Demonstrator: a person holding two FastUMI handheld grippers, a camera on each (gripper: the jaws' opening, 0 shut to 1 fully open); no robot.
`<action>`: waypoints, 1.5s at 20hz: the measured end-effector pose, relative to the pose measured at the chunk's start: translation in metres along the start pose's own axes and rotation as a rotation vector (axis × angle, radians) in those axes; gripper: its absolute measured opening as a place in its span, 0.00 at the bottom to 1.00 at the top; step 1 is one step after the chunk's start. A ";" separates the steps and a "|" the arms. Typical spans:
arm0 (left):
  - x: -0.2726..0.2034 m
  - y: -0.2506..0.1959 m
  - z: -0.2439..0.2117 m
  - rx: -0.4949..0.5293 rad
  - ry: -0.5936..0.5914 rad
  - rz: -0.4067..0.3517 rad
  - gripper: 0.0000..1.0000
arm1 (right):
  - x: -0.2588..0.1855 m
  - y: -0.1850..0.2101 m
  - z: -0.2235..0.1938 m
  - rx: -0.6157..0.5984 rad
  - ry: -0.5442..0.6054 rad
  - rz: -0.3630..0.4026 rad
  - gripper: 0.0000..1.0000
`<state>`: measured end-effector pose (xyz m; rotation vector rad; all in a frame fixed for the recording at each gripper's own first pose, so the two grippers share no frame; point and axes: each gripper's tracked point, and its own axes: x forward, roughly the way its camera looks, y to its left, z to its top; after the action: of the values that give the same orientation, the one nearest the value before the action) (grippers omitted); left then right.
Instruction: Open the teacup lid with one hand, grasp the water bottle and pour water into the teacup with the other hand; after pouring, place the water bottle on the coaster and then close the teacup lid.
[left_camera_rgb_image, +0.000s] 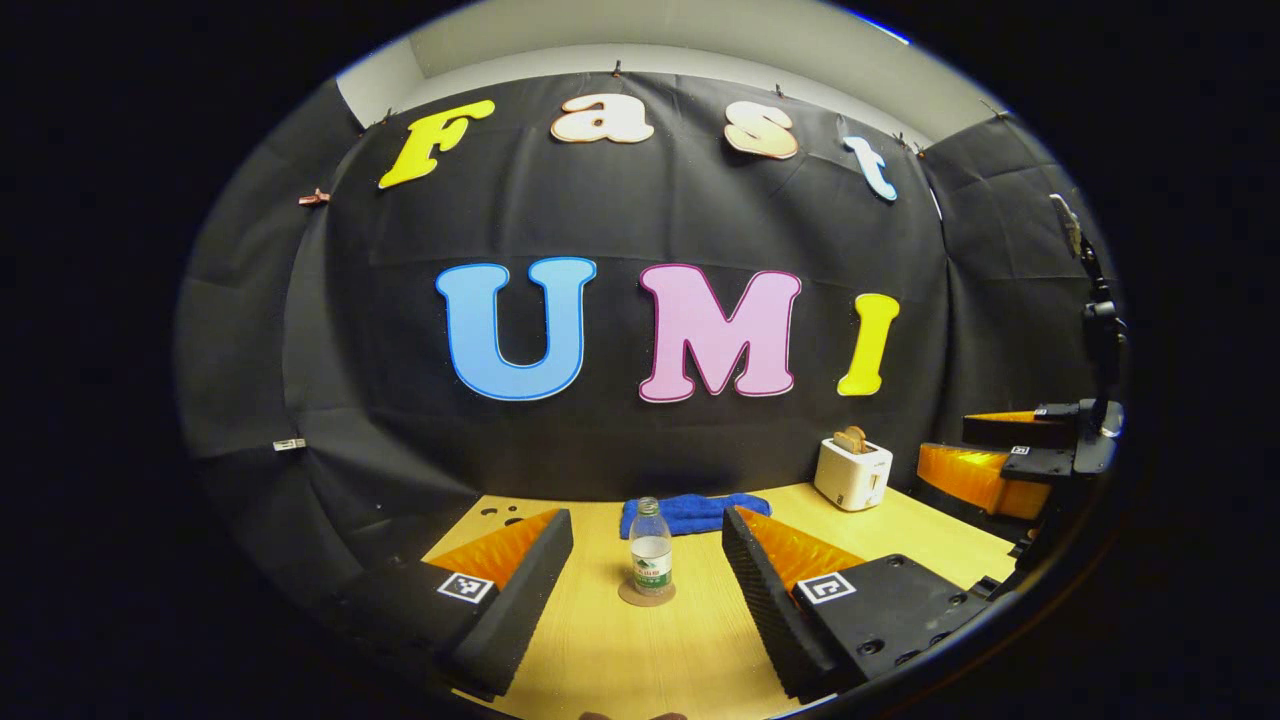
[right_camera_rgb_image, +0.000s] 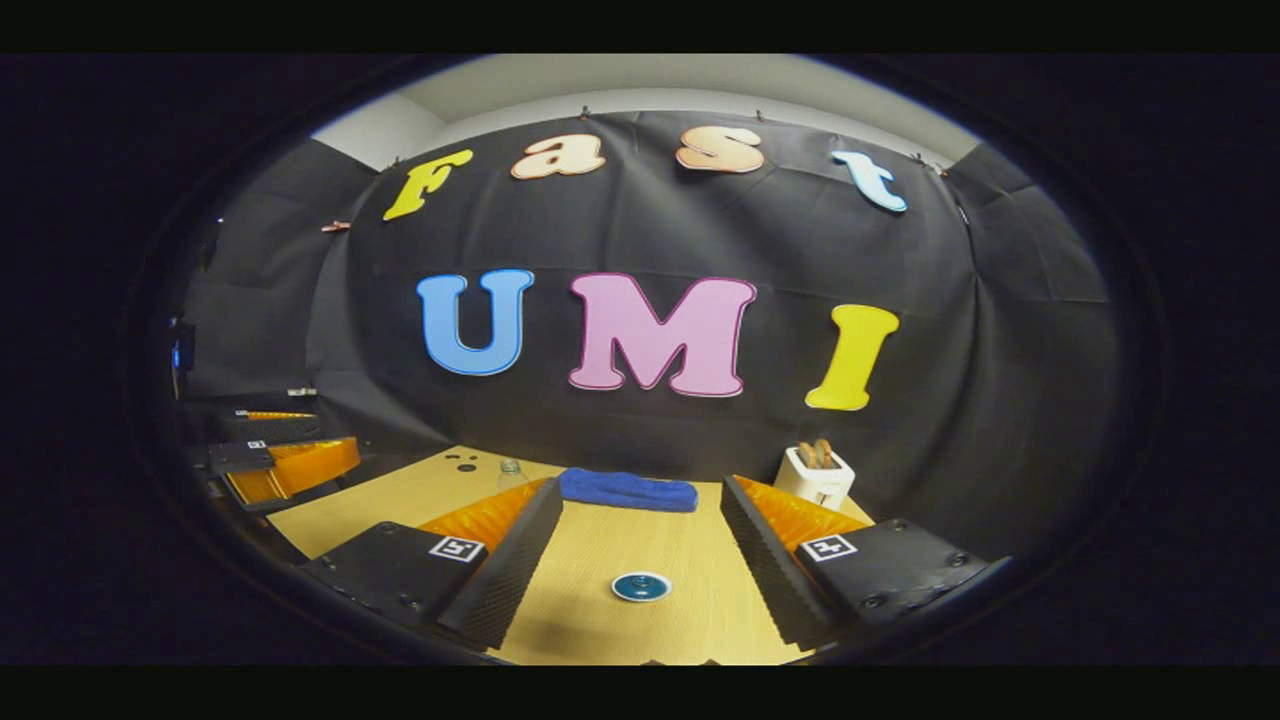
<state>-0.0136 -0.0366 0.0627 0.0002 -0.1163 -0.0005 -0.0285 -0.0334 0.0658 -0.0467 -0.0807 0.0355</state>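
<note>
A clear water bottle (left_camera_rgb_image: 651, 560) with a green label stands upright on a round brown coaster (left_camera_rgb_image: 646, 594) on the wooden table. My left gripper (left_camera_rgb_image: 648, 520) is open, its fingers on either side of the bottle's line and short of it. In the right gripper view a small teal round lid (right_camera_rgb_image: 641, 586) lies low on the table; I cannot make out the teacup under it. My right gripper (right_camera_rgb_image: 640, 488) is open above and around it, not touching. The bottle's top (right_camera_rgb_image: 511, 470) peeks from behind the right gripper's left finger.
A folded blue towel (left_camera_rgb_image: 695, 512) lies at the back of the table (left_camera_rgb_image: 620, 650), and a white toaster (left_camera_rgb_image: 853, 472) with toast stands at the back right. The right gripper (left_camera_rgb_image: 1040, 450) hovers off the table's right edge. The left gripper (right_camera_rgb_image: 285, 462) hovers at the left.
</note>
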 end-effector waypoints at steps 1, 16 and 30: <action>0.000 -0.004 0.001 -0.006 0.000 0.011 0.94 | 0.000 -0.002 0.001 0.005 -0.008 0.017 0.98; -0.045 -0.022 0.001 -0.051 0.040 0.226 0.94 | -0.007 -0.006 -0.011 0.038 0.028 0.229 0.98; -0.076 -0.025 0.006 -0.014 0.025 0.242 0.94 | -0.016 0.016 -0.012 0.054 0.035 0.260 0.98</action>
<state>-0.0895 -0.0611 0.0595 -0.0282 -0.0904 0.2404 -0.0435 -0.0181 0.0518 -0.0038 -0.0383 0.2969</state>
